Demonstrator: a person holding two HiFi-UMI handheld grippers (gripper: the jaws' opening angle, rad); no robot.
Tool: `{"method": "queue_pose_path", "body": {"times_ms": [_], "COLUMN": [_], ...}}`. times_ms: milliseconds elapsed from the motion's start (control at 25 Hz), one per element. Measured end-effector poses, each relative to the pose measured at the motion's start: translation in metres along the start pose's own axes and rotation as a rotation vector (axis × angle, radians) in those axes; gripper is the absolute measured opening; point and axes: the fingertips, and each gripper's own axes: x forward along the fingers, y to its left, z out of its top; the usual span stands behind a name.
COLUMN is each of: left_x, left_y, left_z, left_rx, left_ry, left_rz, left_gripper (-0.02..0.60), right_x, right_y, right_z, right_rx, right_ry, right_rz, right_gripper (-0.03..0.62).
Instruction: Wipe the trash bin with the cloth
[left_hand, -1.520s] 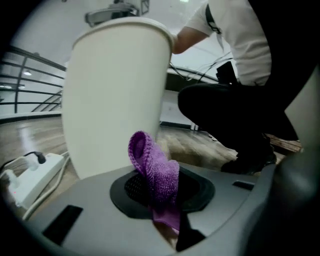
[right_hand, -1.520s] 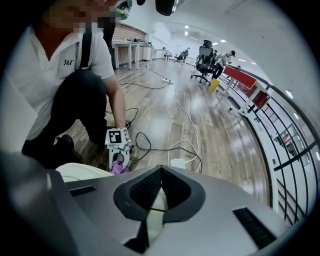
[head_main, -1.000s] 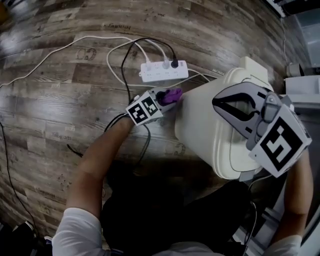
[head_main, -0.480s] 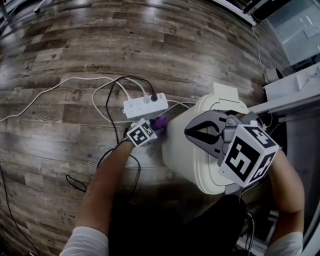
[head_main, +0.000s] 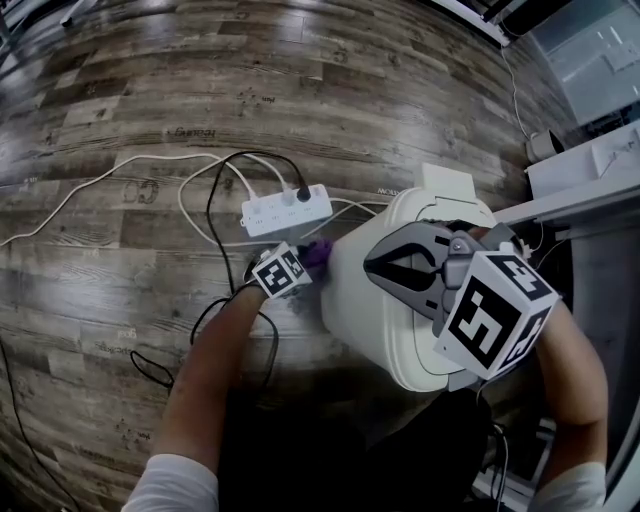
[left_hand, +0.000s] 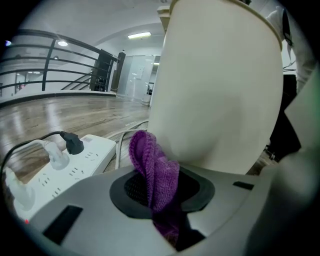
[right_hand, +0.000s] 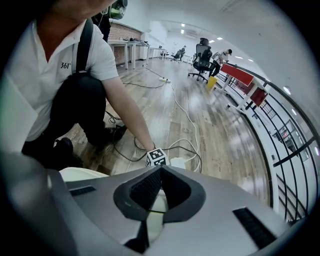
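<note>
Two grippers were seen. The left gripper (left_hand: 161, 196) was clamped on a purple cloth (left_hand: 156, 172), held just beside the side wall of the cream trash bin (head_main: 365, 300); contact could not be made out. The right gripper (right_hand: 159, 171) was closed tip to tip, empty, over the bin's lid. "361" was read on the person's white shirt (right_hand: 60, 47). Stamps on the wooden floor (head_main: 150, 90) were left illegible.

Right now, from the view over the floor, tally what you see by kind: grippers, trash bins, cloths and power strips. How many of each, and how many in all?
Grippers: 2, the left gripper and the right gripper
White trash bin: 1
Purple cloth: 1
White power strip: 1
Total: 5
</note>
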Motion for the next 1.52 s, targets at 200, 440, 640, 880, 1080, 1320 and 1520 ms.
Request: {"method": "queue_pose_path", "body": {"times_ms": [200, 440, 640, 880, 1080, 1320, 1520], "left_x": [-0.002, -0.005, -0.005, -0.008, -0.012, -0.015, -0.011], "left_y": [-0.008, -0.027, -0.040, -0.069, -0.101, -0.144, -0.187], "left_z": [-0.006, -0.013, -0.021, -0.028, -0.038, -0.050, -0.060], "left_rx": [-0.020, -0.039, -0.034, -0.037, -0.047, -0.044, -0.015], "left_ry": [-0.029, -0.052, -0.047, -0.057, -0.053, -0.047, -0.025], "left_rz": [-0.013, -0.038, -0.054, -0.096, -0.131, -0.194, -0.270], "left_gripper": [0.086, 0.086, 0.086, 0.086, 0.086, 0.086, 0.086], "right_x": [-0.002, -0.003, -0.003, -0.003, -0.002, -0.002, 0.000], "right_y": [-0.001, -0.001, -0.001, 0.001, -0.001, -0.002, -0.002], "right_z": [0.003, 0.000, 0.001, -0.001, 0.000, 0.001, 0.000], "right_rx": [-0.010, -0.023, -0.023, -0.031, -0.034, -0.039, -0.039], "right_ry": [-0.014, -0.011, -0.024, -0.012, -0.018, -0.020, -0.021], "right_rz": [-0.004, -0.007, -0.018, -0.012, -0.022, -0.030, -0.031], "right_gripper": [0.008, 0.008, 0.008, 0.008, 0.008, 0.008, 0.008]}}
